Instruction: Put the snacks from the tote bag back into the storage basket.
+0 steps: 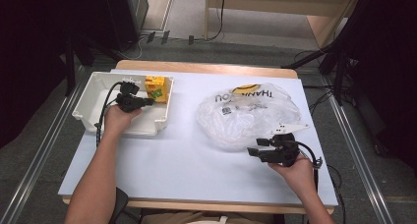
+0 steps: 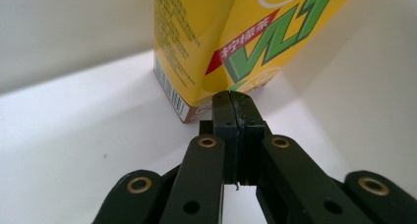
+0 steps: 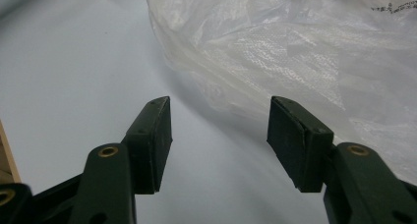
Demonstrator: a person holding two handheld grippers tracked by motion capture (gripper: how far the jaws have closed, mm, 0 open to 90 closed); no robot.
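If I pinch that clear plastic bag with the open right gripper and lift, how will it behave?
The plastic bag looks thin and crumpled, so it will probably sag and fold rather than hold its shape. Its glossy film, seen just beyond the right gripper, may slip unless a bunched fold is pinched. It seems light, so a push would likely drag it across the table.

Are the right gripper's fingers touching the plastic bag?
Apart. In the right gripper view the open right gripper has both fingers short of the plastic bag, with bare table between.

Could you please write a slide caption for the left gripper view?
Left gripper, jaws shut and empty, points at a yellow drink carton standing in a white bin.
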